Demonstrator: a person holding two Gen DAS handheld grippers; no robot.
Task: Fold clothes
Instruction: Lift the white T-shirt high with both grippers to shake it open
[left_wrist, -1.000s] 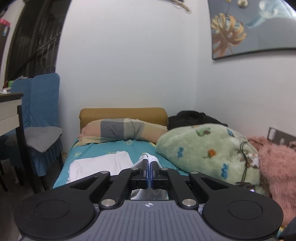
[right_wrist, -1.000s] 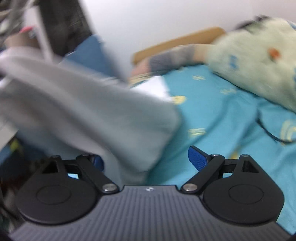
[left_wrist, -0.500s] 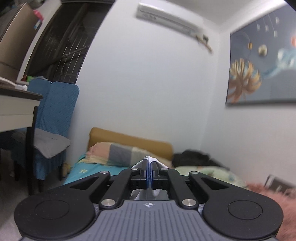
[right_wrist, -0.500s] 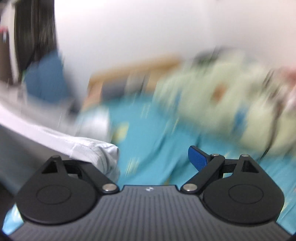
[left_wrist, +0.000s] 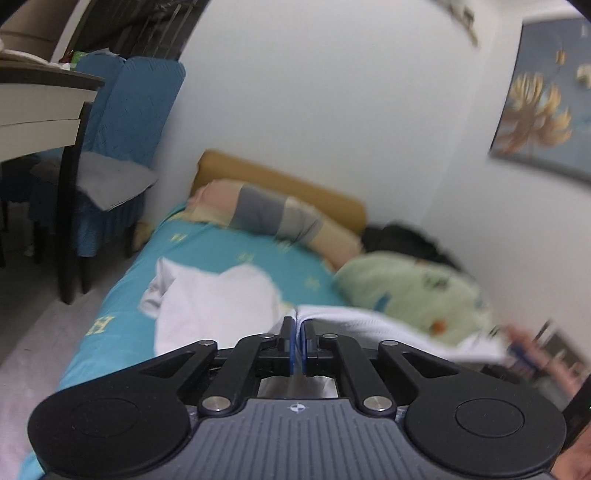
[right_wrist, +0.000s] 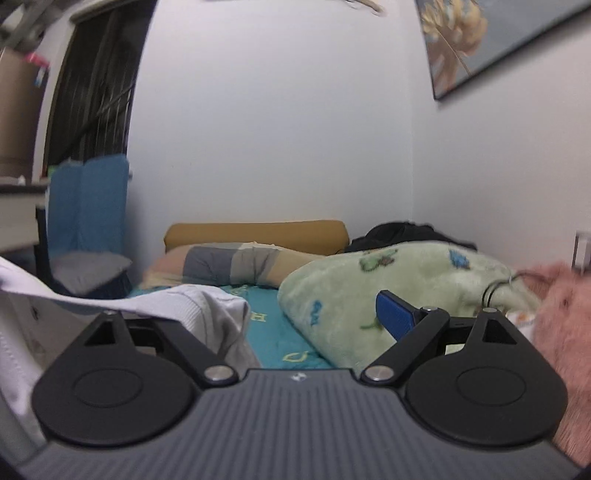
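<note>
The left gripper (left_wrist: 296, 334) is pinching a white garment (left_wrist: 388, 330) between its blue pads, jaws drawn almost together on the cloth's ribbed edge. From the pinch the cloth is stretching off to the right in a taut band, blurring near the frame's edge, with more of it hanging under the jaws. The right gripper (right_wrist: 273, 317) is standing wide apart, its right blue pad (right_wrist: 395, 319) bare in the air, while its left finger is sitting buried under the same white garment (right_wrist: 207, 306), which is draping over it and trailing off to the left; whether cloth is touching that pad cannot be told.

Only the left wrist view is showing a second white cloth (left_wrist: 218, 295) lying spread on the teal bedsheet (left_wrist: 122, 325), just ahead of the pinch. It is also showing a table edge (left_wrist: 44, 103) and a blue-covered chair (left_wrist: 125, 122) beside the bed. The right wrist view alone is showing a pink fluffy blanket (right_wrist: 561, 325) at the right and a dark cable (right_wrist: 493, 290) lying on the pale green blanket (right_wrist: 388, 273). Both views are showing the striped pillow (right_wrist: 240, 264) against the tan headboard (right_wrist: 258, 230), and a framed picture (right_wrist: 480, 37) on the wall.
</note>
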